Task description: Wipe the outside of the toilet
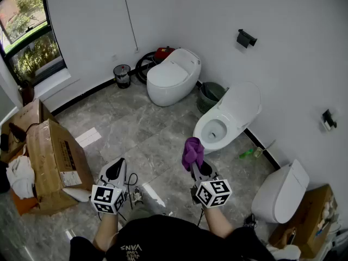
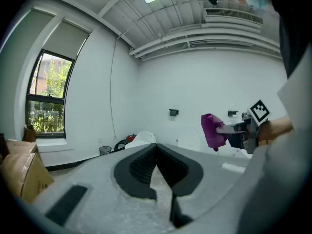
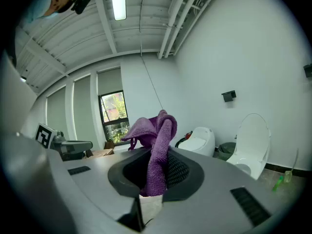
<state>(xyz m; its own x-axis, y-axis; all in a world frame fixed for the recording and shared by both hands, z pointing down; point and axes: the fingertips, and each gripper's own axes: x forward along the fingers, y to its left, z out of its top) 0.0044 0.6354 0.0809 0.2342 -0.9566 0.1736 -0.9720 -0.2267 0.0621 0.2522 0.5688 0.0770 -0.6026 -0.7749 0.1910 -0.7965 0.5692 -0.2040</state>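
Left gripper [image 2: 156, 149] has its jaws pressed together on nothing. It's just held low on the left doing no work.

Right gripper [image 3: 155, 156] is clamped on a purple cloth [image 3: 159, 128]. The cloth is pinched low down and the rest of it flops up and over the jaw tips in a loose bunch.

The toilet [image 1: 224, 125] that I'd guess is the target sits ahead and a bit right of the cloth, against the right wall. It's well apart from the cloth, so no wiping yet. Honestly can't tell for sure it's this one, since there's a closed toilet [image 1: 173, 75] further back and a third toilet [image 1: 280, 192] off to the near right.

What I'd worry about:
- Only a narrow bit of cloth is in the jaws, so dragging it hard over the porcelain could pull it out.
- The lid's up and the bowl is open, so a sloppy pass along the rim could drop the loose end inside.
- There's a green bottle [image 1: 246, 154] on the floor just beside the base. Working low on that side could knock it over.

The toilet itself is white, glossy and rounded, with no obvious dirt from here.
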